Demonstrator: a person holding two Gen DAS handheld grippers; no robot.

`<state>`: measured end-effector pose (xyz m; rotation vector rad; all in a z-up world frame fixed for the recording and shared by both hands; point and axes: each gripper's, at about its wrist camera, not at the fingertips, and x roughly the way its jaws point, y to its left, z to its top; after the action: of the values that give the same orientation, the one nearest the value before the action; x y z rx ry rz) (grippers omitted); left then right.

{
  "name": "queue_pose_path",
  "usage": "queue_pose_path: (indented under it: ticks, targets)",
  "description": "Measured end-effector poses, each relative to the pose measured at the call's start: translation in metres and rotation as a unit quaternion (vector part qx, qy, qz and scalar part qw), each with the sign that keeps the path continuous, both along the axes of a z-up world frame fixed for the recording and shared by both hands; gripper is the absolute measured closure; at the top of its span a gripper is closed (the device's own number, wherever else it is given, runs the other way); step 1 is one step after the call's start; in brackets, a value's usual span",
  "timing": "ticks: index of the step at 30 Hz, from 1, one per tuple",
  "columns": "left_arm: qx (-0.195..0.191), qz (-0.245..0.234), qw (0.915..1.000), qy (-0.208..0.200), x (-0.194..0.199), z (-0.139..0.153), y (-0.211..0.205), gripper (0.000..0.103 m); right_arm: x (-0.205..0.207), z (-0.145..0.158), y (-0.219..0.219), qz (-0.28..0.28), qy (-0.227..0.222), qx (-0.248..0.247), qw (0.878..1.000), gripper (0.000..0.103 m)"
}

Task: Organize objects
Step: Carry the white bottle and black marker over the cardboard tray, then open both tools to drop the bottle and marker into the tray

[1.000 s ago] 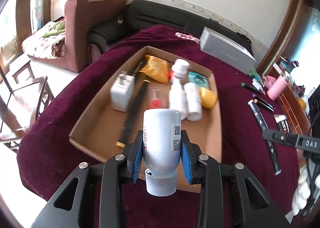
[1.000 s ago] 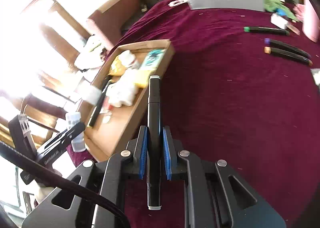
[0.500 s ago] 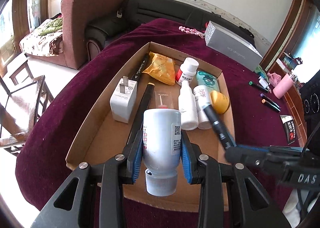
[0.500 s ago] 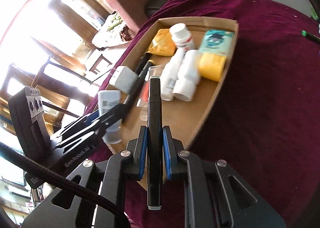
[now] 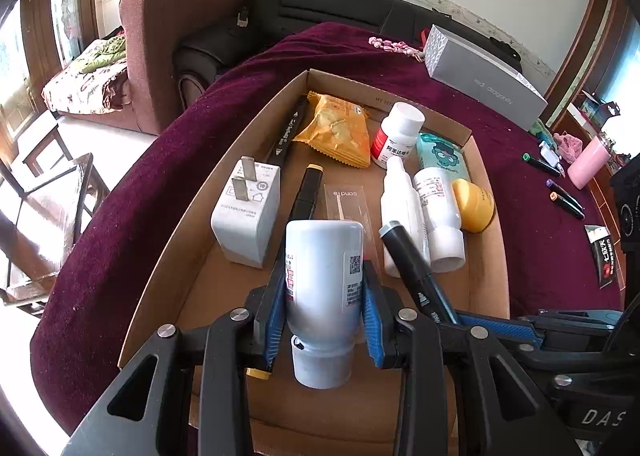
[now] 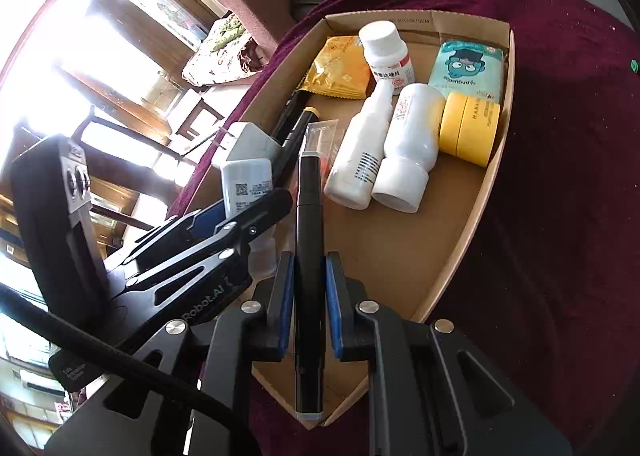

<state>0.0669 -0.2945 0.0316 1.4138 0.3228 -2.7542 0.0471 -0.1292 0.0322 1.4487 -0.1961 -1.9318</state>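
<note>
My left gripper [image 5: 323, 306] is shut on a white bottle [image 5: 322, 276], cap toward the camera, over the near end of the cardboard tray [image 5: 172, 240]. My right gripper [image 6: 307, 300] is shut on a black marker [image 6: 308, 240] with a grey tip, also over the tray's near end. That marker [image 5: 412, 268] and right gripper show at the right of the left wrist view. The left gripper with its bottle [image 6: 246, 185] appears left of the marker in the right wrist view. The tray [image 6: 486, 191] holds a white charger [image 5: 246, 211], two black markers, an orange packet [image 5: 336, 129], white bottles and a yellow jar [image 5: 474, 203].
The tray lies on a maroon tablecloth [image 5: 132, 195]. A grey box [image 5: 480, 85] rests behind it. Loose markers [image 5: 564, 195], a pink cup [image 5: 588, 163] and a black packet [image 5: 604, 256] lie to the right. A sofa and armchair [image 5: 160, 35] stand beyond the table.
Both grippers have come in over the tray's near end, each keeping its grip. The right gripper swung leftward from the open tablecloth and now sits close beside the left one.
</note>
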Motion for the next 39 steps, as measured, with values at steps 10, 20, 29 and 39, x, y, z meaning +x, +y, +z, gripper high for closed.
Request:
queue_pose_path:
  ticks: [10,20,29,39]
  targets:
    - [0.0,-0.006,0.9999,-0.014,0.003,-0.006,0.003,0.073,-0.004,-0.012,-0.004,-0.004,-0.014,0.007,1.0,0.089]
    - [0.0,0.0,0.9998,-0.019,0.014,-0.015,0.001,0.073,-0.004,-0.014,-0.013,-0.005,0.009,0.039,0.999,0.089]
    - [0.016,0.016,0.9997,-0.002,0.023,-0.004,-0.006,0.062,-0.005,-0.014,-0.011,-0.013,0.011,0.038,0.999,0.085]
    - [-0.021,0.028,0.9992,0.021,0.04,0.016,0.003,0.043,0.003,0.001,0.007,-0.03,0.027,0.007,0.999,0.063]
